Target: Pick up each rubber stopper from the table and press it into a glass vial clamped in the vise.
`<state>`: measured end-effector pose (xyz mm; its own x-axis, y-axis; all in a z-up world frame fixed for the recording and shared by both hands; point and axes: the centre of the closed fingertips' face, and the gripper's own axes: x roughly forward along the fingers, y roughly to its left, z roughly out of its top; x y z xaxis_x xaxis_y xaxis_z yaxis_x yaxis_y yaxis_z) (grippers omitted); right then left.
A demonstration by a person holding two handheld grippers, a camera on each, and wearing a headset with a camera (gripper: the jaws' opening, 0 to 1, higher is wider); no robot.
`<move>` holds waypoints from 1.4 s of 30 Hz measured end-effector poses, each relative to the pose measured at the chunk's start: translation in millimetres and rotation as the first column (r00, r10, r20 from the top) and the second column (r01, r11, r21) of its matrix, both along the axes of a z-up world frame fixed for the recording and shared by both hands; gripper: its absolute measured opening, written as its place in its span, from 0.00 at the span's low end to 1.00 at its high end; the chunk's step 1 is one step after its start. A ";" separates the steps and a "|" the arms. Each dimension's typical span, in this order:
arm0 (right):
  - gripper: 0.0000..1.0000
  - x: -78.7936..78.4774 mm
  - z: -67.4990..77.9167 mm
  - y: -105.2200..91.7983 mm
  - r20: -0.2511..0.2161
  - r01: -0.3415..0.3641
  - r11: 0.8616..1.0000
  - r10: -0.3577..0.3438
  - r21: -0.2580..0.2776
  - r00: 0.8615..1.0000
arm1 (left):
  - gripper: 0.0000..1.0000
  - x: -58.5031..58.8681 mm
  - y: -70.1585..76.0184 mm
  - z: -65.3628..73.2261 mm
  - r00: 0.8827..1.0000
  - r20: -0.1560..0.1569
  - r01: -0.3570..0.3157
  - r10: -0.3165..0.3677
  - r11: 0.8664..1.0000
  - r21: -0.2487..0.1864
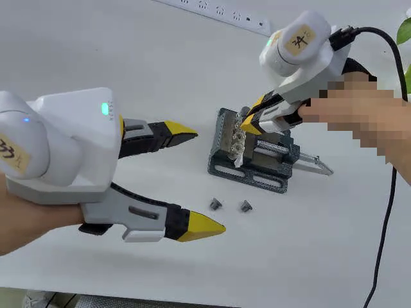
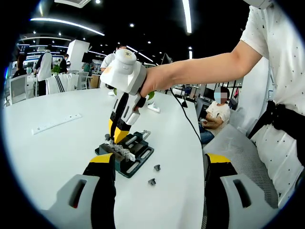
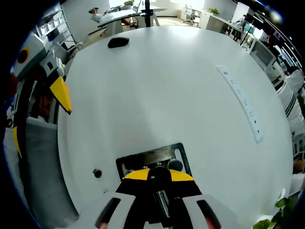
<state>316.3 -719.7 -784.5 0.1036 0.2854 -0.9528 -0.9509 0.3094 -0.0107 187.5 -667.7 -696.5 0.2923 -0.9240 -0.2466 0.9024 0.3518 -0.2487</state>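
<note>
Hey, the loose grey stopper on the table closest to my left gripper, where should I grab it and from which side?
Pinch the stopper across its sides, probably coming straight down from above with the open left gripper. It is small and sits low on the table, so a sideways approach might scrape. The second stopper lies apart to its right, leaving room.

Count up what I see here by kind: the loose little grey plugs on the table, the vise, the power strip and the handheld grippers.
Loose rubber stoppers: 2
Vise: 1
Power strip: 1
Handheld grippers, the left gripper and the right gripper: 2
Total: 6
</note>
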 end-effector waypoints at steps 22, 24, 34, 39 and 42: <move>0.04 0.7 14.9 -4.9 0.034 0.021 0.998 -0.023 0.057 0.999 | 0.75 -1.6 -2.4 -0.9 1.000 -0.002 0.010 -0.010 1.000 0.003; 0.04 0.2 14.8 -3.5 0.035 0.019 0.998 -0.021 0.059 0.999 | 0.75 -1.7 -1.8 -1.8 1.000 -0.004 0.010 -0.010 1.000 0.006; 0.02 0.1 8.9 0.2 0.026 0.007 0.998 -0.008 0.055 1.000 | 0.75 -1.1 0.4 -2.6 1.000 -0.008 0.005 -0.005 1.000 0.006; 0.01 0.7 6.3 0.9 0.021 0.006 0.999 -0.007 0.053 1.000 | 0.75 -0.8 0.9 -3.1 1.000 -0.009 0.003 -0.003 1.000 0.006; 0.01 -0.2 6.0 0.7 0.020 0.003 0.999 -0.004 0.051 1.000 | 0.75 -0.9 0.9 -3.2 1.000 -0.010 0.003 -0.003 1.000 0.006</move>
